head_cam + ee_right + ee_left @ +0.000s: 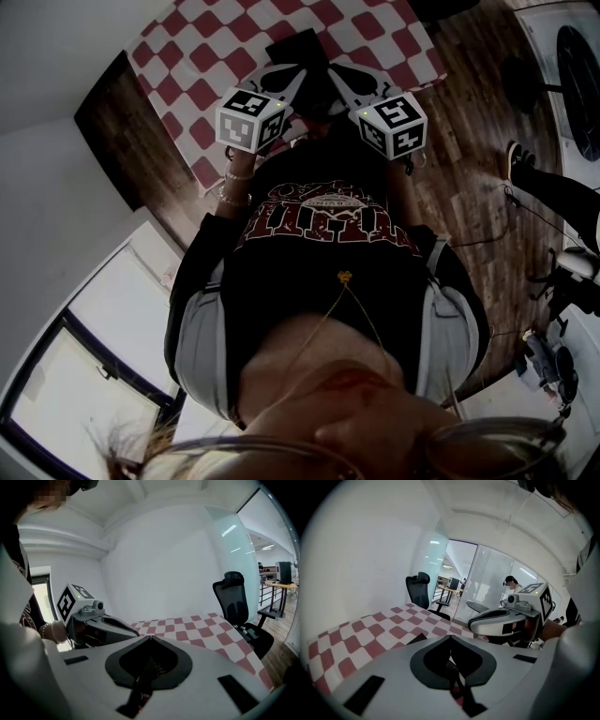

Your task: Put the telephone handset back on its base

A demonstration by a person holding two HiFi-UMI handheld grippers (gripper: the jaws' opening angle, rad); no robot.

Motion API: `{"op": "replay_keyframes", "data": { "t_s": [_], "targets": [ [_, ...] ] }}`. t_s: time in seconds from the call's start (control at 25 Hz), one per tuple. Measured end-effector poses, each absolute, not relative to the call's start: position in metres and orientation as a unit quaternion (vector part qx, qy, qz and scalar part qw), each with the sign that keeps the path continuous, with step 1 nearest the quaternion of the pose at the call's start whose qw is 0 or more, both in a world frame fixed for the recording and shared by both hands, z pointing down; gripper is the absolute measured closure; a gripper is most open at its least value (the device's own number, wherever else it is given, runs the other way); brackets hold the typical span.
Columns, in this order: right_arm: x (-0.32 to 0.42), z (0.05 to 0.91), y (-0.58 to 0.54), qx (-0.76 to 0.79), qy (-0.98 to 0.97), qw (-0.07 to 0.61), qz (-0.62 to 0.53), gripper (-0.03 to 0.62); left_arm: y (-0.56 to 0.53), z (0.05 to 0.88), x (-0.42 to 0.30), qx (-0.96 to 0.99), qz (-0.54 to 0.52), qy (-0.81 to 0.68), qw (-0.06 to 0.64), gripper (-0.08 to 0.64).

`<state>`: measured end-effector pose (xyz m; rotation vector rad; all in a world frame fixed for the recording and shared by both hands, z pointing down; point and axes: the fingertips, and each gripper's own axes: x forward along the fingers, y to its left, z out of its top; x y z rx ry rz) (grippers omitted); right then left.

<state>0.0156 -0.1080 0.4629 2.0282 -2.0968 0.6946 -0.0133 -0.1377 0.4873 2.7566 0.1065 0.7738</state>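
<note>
A black object, probably the telephone, lies on the red-and-white checked table; most of it is hidden behind the grippers, so I cannot tell handset from base. My left gripper and right gripper hover side by side above the table's near edge, both pointing at that object. In the left gripper view the left gripper is shut at its tips, with only a dark strip showing in the window behind them. The right gripper also looks shut. Nothing clearly sits between either pair of jaws.
A black office chair stands past the table's far side, with a glass wall behind it. White walls border the table. The dark wooden floor to the right carries cables, and another person's leg and shoe are there.
</note>
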Motion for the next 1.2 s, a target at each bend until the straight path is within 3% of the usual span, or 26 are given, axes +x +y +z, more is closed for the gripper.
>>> {"op": "replay_keyframes", "data": {
  "t_s": [0.52, 1.2],
  "targets": [
    [0.003, 0.429, -0.123, 0.665, -0.718, 0.062, 0.195, 0.572, -0.142, 0.448, -0.016, 0.968, 0.239, 0.009, 0.08, 0.549],
    [-0.011, 0.415, -0.134, 0.658, -0.73, 0.057, 0.176, 0.572, -0.152, 0.423, -0.028, 0.975, 0.212, -0.011, 0.064, 0.549]
  ]
}}
